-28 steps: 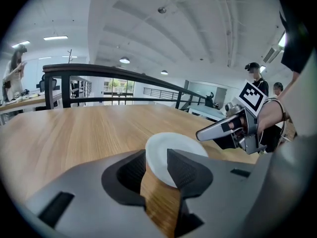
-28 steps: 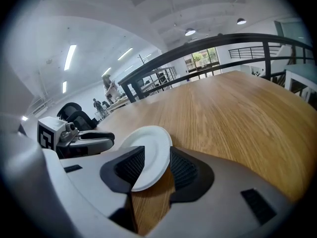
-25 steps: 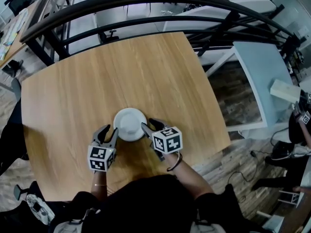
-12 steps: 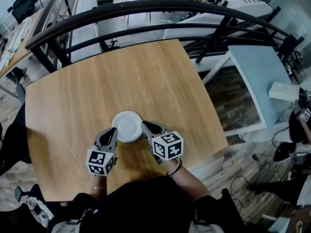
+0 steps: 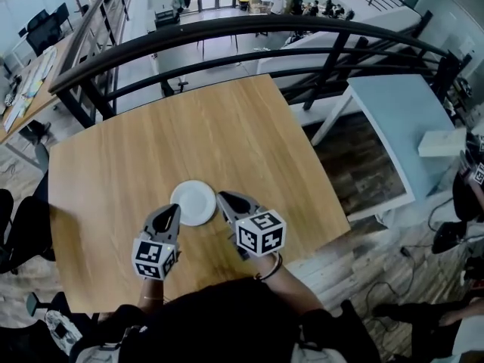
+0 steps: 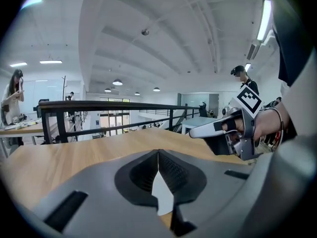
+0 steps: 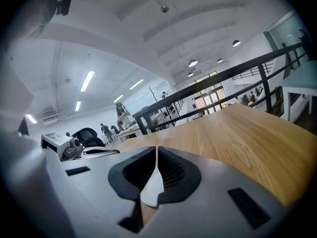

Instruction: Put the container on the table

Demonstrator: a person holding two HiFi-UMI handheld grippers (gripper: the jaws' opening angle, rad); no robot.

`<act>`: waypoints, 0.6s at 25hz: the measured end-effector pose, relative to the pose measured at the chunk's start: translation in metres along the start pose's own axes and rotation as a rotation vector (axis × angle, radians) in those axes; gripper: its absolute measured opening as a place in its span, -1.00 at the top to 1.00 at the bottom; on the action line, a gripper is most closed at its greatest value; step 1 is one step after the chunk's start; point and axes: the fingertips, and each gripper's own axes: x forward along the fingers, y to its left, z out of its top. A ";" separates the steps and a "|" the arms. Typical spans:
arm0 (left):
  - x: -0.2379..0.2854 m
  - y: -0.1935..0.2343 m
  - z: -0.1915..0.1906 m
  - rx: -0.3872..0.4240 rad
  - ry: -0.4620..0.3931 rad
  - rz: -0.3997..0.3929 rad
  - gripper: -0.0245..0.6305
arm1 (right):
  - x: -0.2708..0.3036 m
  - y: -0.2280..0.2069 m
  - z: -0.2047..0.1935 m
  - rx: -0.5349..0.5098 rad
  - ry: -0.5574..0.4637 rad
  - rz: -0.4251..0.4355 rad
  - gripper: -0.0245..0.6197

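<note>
The white, round container (image 5: 193, 201) is sitting on the wooden table (image 5: 242, 119), left of centre in the lower half of the head view. The person's two grippers are hanging at its near edge. The left gripper (image 5: 173, 211) is pointing at the container's lower-left rim and the right gripper (image 5: 222, 198) at its right rim.

A second ago each pair of jaws was standing wide at the container's sides. Within that second both pairs have been closing, and both are now clenched on nothing. Each gripper view is showing the ribbed pads pressed together with no object caught between them. The patch of white below the closed tips is probably the container's top seen past the jaws, though the wide-angle lens is making that hard to confirm.

From above, the tips are lying so close to the rim that it is not clear whether they are touching it or standing just clear.

The container itself is keeping the same spot on the boards, flat and apparently undisturbed. Judged from that, the release is done and the placing looks complete. What is remaining is only for the hands to be drawing back without nudging the container.
</note>
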 end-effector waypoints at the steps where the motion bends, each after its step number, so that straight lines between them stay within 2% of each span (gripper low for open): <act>1: -0.002 -0.003 0.004 0.012 -0.002 0.004 0.87 | -0.005 0.001 0.003 0.002 -0.013 0.008 0.84; 6: -0.006 -0.020 0.020 0.045 -0.024 0.015 0.87 | -0.022 0.006 0.017 -0.007 -0.055 0.045 0.84; 15: -0.004 -0.043 0.023 0.060 -0.001 0.036 0.87 | -0.042 0.006 0.026 -0.028 -0.069 0.106 0.86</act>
